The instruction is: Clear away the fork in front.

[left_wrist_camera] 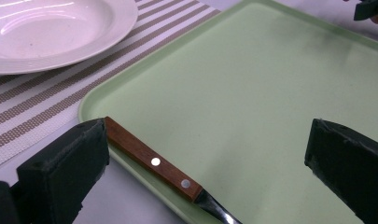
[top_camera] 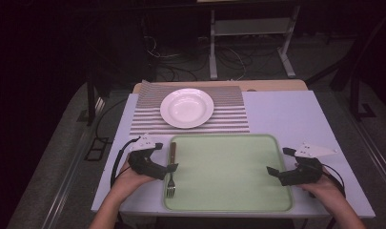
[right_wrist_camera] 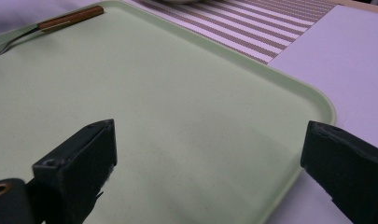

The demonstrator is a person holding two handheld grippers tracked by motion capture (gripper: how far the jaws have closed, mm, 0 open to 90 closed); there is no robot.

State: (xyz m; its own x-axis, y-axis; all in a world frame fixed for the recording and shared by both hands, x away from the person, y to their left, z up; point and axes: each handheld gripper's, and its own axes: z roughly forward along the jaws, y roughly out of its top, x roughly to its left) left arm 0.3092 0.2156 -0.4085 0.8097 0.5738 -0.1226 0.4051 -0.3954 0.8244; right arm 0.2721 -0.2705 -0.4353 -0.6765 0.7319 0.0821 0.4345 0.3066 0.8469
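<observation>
Fork point(top_camera: 171, 171) lies along the left edge of the green tray point(top_camera: 228, 200), wooden handle pointing away from the person toward the striped placemat point(top_camera: 228, 102), tines toward the near edge. In the left gripper view the handle point(left_wrist_camera: 151, 161) rests on the tray's raised rim, partly over it, with the metal neck running out of frame at the bottom.

Left claw point(top_camera: 167, 162) sits just beside the handle, jaws spread wide; one pad stands at the handle's end, the other well across the tray, and neither presses on the fork. Nothing is held. Right claw point(top_camera: 276, 174) hovers at the tray's right edge, jaws likewise wide apart over bare tray surface, holding nothing.

White plate point(top_camera: 187, 108) stands empty on the placemat, beyond the tray; the placemat lies on the counter point(top_camera: 286, 114).

Judgement: the fork has been set down on the tray and let go, so the step in hand reads as a release. If more is wanted of the fork, the next move calls for the left claw to clear the handle without nudging it, since the fork sits on the sloped rim and could slide or tip off toward the counter.
</observation>
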